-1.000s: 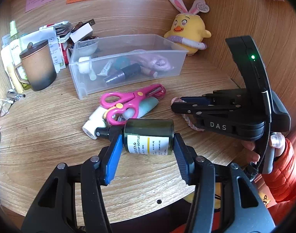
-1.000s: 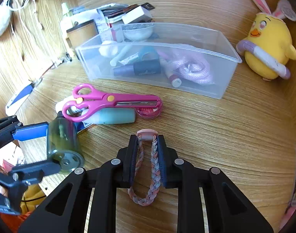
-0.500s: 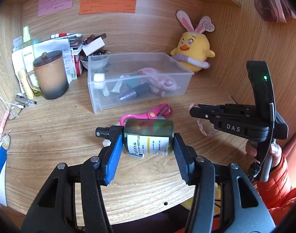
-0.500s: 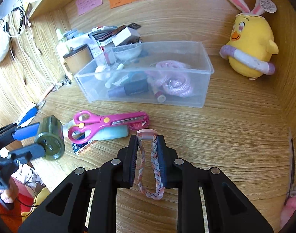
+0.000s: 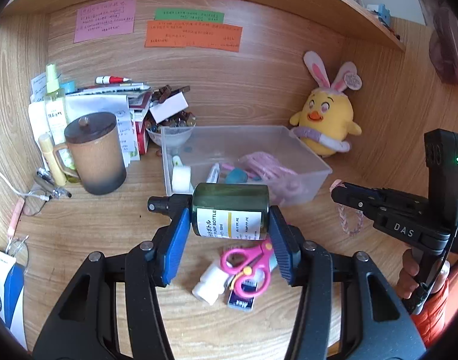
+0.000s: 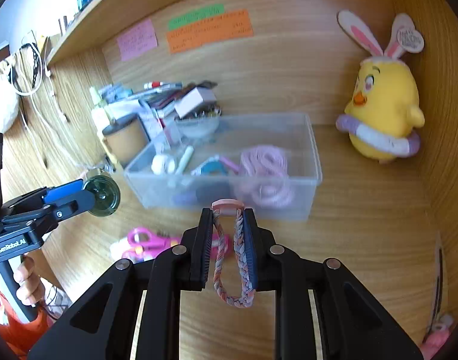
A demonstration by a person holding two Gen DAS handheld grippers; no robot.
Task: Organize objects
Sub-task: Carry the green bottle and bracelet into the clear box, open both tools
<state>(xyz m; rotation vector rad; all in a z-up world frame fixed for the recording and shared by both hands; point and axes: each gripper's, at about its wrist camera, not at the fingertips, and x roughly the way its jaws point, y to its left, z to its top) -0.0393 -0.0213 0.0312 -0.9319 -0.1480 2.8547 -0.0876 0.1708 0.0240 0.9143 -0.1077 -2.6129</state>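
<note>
the left tool [image 5: 229, 234] pinched a green bottle [image 5: 230, 211] crosswise, labelled "pump bottle"; the right tool [image 6: 229, 240] pinched a braided band [image 6: 233, 258], body marked "das".

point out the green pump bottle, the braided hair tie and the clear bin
green pump bottle [image 5: 230, 210], left wrist view, on its label side
braided hair tie [image 6: 239, 240], right wrist view, right strand
clear bin [image 6: 314, 162], right wrist view, right rim

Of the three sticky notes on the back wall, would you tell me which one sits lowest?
The orange note sits lowest. It is the widest, directly beneath the green note, while the pink note hangs apart to their left.
</note>
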